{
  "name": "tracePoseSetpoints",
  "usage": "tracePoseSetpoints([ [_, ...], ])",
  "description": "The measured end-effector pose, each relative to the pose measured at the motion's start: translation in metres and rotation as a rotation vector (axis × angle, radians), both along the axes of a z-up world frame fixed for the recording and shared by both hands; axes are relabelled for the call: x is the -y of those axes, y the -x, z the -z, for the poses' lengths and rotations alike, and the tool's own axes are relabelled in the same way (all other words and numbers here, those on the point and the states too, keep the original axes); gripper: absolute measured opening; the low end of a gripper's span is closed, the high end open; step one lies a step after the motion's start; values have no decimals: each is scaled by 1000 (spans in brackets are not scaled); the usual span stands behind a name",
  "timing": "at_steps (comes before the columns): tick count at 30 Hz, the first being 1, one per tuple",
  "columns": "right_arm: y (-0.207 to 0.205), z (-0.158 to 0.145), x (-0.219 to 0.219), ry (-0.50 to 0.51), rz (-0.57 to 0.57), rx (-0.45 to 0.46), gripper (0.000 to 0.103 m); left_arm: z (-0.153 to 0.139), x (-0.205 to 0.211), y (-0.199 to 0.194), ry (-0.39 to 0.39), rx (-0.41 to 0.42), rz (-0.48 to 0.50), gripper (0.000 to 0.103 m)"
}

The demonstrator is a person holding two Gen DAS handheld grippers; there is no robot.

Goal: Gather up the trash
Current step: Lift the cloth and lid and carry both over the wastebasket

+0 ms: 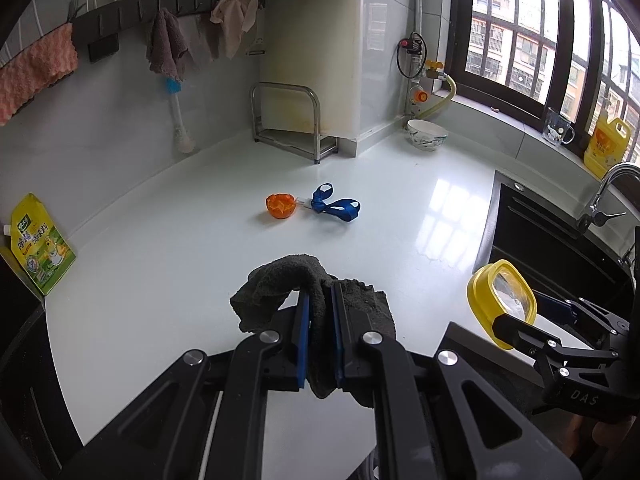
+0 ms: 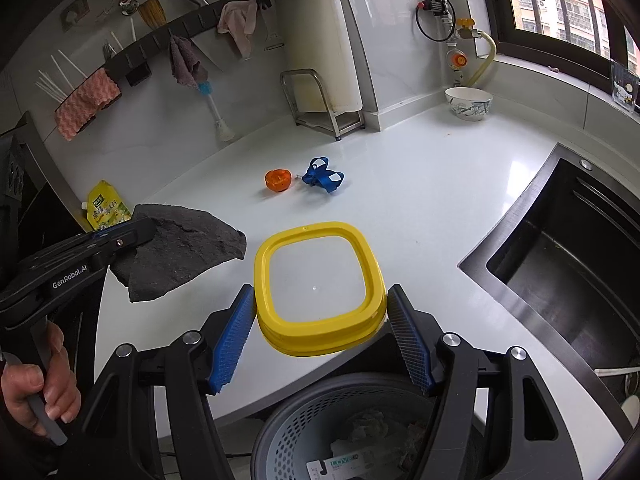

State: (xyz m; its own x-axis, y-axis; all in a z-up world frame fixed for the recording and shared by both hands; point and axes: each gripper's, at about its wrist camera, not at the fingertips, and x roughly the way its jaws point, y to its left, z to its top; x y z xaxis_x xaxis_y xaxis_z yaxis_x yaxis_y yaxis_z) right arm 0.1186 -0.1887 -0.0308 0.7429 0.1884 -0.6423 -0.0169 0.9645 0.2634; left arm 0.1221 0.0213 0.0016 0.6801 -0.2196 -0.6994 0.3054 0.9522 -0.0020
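My left gripper (image 1: 320, 308) is shut on a dark grey cloth (image 1: 280, 292) and holds it above the white counter (image 1: 180, 260); the cloth also shows in the right wrist view (image 2: 180, 256). My right gripper (image 2: 320, 312) is shut on a yellow-rimmed clear container (image 2: 320, 284), held above a grey perforated trash basket (image 2: 304, 428) with paper scraps in it. The container also shows in the left wrist view (image 1: 502, 300). An orange peel (image 1: 281, 206) and a blue strap (image 1: 334, 204) lie mid-counter, beyond both grippers; both show in the right wrist view, peel (image 2: 277, 180), strap (image 2: 322, 176).
A black sink (image 2: 560, 248) with a faucet (image 1: 604, 192) lies to the right. A metal rack (image 1: 288, 120), a white bowl (image 1: 426, 134), a yellow-green pouch (image 1: 38, 244) and a yellow bottle (image 1: 606, 146) stand along the counter's edges. Cloths hang on the wall rail (image 1: 160, 8).
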Motion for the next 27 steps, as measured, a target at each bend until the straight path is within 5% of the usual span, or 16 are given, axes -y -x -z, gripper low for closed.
tracePoseSetpoints([
  [15, 74, 6, 36, -3, -73, -19, 65, 1, 57, 83, 3, -22, 15, 10],
  [27, 119, 39, 54, 2, -89, -92, 65, 54, 83, 135, -21, -144, 42, 10],
])
